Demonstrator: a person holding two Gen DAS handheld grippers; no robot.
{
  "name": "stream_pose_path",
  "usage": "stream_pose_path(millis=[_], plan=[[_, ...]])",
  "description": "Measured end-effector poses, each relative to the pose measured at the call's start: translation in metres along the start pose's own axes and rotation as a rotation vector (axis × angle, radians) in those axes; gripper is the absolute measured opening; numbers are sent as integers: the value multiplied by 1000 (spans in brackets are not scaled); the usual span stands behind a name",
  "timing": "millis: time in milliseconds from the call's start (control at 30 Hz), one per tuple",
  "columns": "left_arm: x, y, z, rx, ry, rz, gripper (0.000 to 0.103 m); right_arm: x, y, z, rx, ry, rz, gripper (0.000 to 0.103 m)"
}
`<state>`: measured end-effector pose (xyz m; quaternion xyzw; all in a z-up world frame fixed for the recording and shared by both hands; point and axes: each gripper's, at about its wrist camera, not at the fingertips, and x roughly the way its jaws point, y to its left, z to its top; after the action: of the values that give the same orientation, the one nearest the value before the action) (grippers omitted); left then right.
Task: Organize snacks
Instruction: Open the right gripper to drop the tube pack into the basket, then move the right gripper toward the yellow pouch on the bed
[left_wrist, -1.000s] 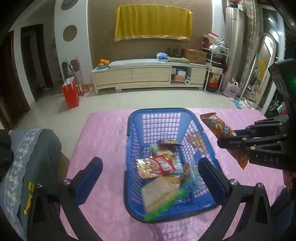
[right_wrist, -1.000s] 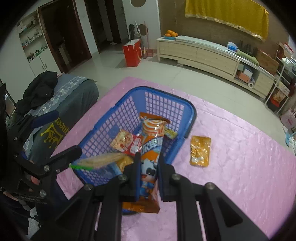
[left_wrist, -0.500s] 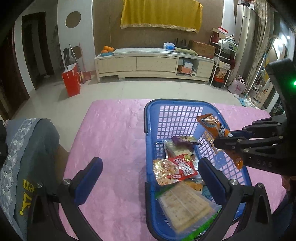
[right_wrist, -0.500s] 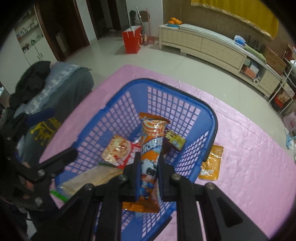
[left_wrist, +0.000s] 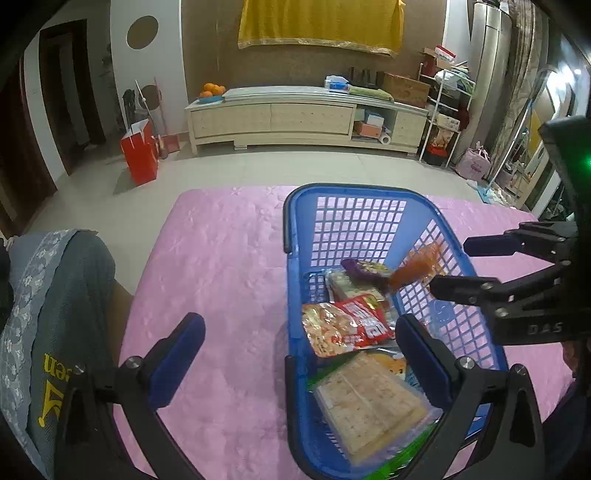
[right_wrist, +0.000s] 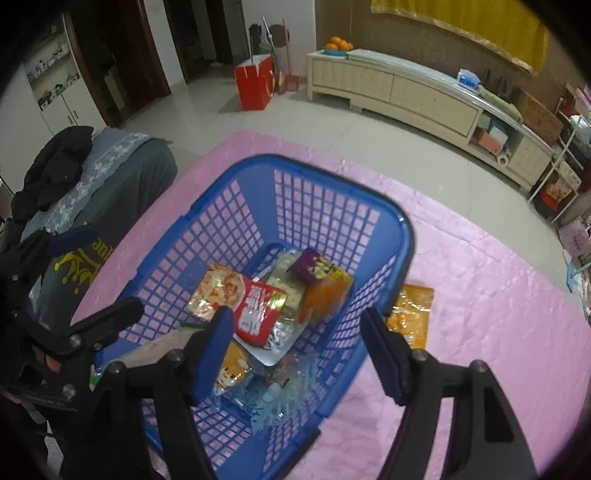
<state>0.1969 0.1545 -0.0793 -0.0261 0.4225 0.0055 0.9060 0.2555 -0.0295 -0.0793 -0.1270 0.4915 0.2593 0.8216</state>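
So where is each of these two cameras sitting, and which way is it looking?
Left wrist view: sits on the left tongs, looking down over the blue basket on the pink cloth; its own open blue-padded fingers show, with the right tongs at the right edge.
Right wrist view: sits on the right tongs, just opened over the basket, nothing between them; the left tongs show at left.
Both share the basket, the red snack packet and the blurred orange packet.

The orange packet (right_wrist: 325, 295) under my tongs was a blur; my left finger (left_wrist: 424, 354) covered part of the cracker pack (left_wrist: 369, 402).
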Motion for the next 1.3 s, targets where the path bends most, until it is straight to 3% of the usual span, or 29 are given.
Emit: stream_pose_path(millis=[233, 500, 833, 1067, 1300], plan=[[-7, -12, 13, 13, -13, 12, 102, -25, -27, -1, 35, -35, -25, 76], [9, -34, 35, -5, 17, -29, 102, -31, -67, -5, 76, -35, -79, 81], [47, -52, 57, -43, 108, -24, 102, 15, -120, -12, 150, 78, -57, 83], [69, -73, 62, 51, 148, 28, 102, 55, -134, -16, 143, 133, -28, 83], [85, -82, 64, 68, 158, 16, 102, 101, -139, -21, 126, 181, -54, 83]])
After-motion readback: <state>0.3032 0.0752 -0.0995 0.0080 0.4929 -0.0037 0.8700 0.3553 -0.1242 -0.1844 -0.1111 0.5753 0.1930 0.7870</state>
